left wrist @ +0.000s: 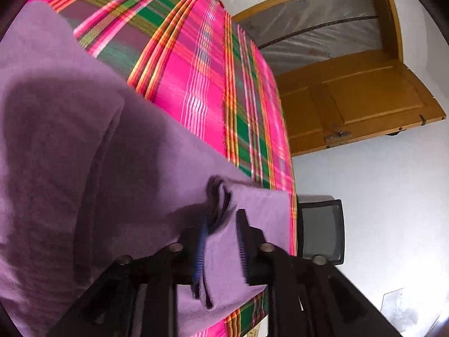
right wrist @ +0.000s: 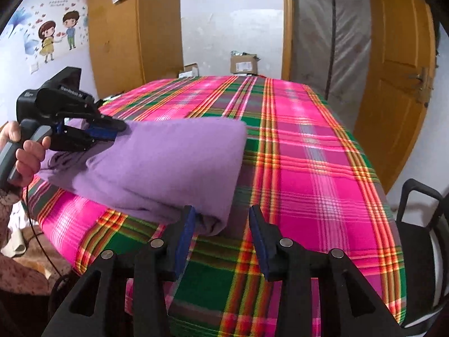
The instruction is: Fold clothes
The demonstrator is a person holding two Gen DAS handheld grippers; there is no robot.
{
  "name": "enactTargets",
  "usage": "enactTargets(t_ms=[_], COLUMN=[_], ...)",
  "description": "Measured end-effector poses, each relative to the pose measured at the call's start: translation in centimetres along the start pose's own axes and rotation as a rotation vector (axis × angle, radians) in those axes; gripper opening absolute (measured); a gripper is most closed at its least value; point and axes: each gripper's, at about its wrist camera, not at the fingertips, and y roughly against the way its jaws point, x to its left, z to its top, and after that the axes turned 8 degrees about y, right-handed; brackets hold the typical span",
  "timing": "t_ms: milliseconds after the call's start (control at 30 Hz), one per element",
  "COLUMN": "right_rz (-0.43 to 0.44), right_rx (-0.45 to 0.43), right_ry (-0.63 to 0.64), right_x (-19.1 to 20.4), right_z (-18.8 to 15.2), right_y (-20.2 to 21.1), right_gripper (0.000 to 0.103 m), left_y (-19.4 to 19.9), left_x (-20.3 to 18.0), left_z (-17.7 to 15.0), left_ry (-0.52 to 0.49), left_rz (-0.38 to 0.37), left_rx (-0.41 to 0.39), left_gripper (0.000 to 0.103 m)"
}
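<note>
mid-fold: purple garment (right wrist: 168, 163) doubled over on the plaid-covered bench (right wrist: 308, 168). left tool (left wrist: 221, 241) clamped on its thick folded edge; right tool (right wrist: 221, 238) wide open, empty, beside its corner. probably needs carrying the held edge across.

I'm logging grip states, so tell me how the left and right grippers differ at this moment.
The left gripper is clamped on a fold of the purple garment; the right gripper stands open, holding nothing. The left is lifting cloth; the right hovers at the garment's near corner over the plaid cloth. Both have black jaws with blue pads.
</note>
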Motion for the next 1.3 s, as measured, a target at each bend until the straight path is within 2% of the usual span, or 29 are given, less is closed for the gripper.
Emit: enactTargets(t_ms=[300,467,600,767,833,867,933,1133,1300], right_rz=[0.006,0.04,0.069,0.058,0.054,0.051,0.048,-0.004,-0.01], right_rx=[0.033,0.008,0.009,0.01,0.011,0.012,0.012,0.006,-0.004], right_ry=[-0.05,-0.116,-0.175,-0.187,-0.184,-0.179,-0.171,-0.174,-0.183], right_x=[-0.7,-1.3,-2.2,-2.3,-2.2,-2.1,-1.9,-1.9,-1.9], right_z=[-0.2,0.0,0.1,0.0,0.0,0.0,0.1,0.1,0.0], right_y=[-1.9,-1.7,-1.9,-2.0,-2.1,-2.1,-2.2,-2.0,-1.6], right_gripper=[0.042,0.042,0.042,0.042,0.041,0.042,0.042,0.042,0.042], left_y=[-0.5,-1.1,-1.5,-1.8,-1.8,-1.9,-1.9,0.3,1.2], left_x=[0.1,0.7,0.2,0.0,0.1,0.2,0.4,-0.3,0.0], left_z=[-0.8,-0.6,-0.9,-0.9,-0.9,-0.9,-0.9,-1.0,-1.3], left_ry=[0.015,0.076,0.061,0.058,0.056,0.06,0.07,0.063,0.063], left_rz=[0.03,-0.006,0.005,-0.008,-0.021,-0.037,-0.066,-0.153,-0.15], left_rx=[0.032,0.052,0.049,0.059,0.061,0.07,0.079,0.026,0.021], left_gripper=[0.031,0.034,0.034,0.034,0.025,0.015,0.014,0.012,0.012])
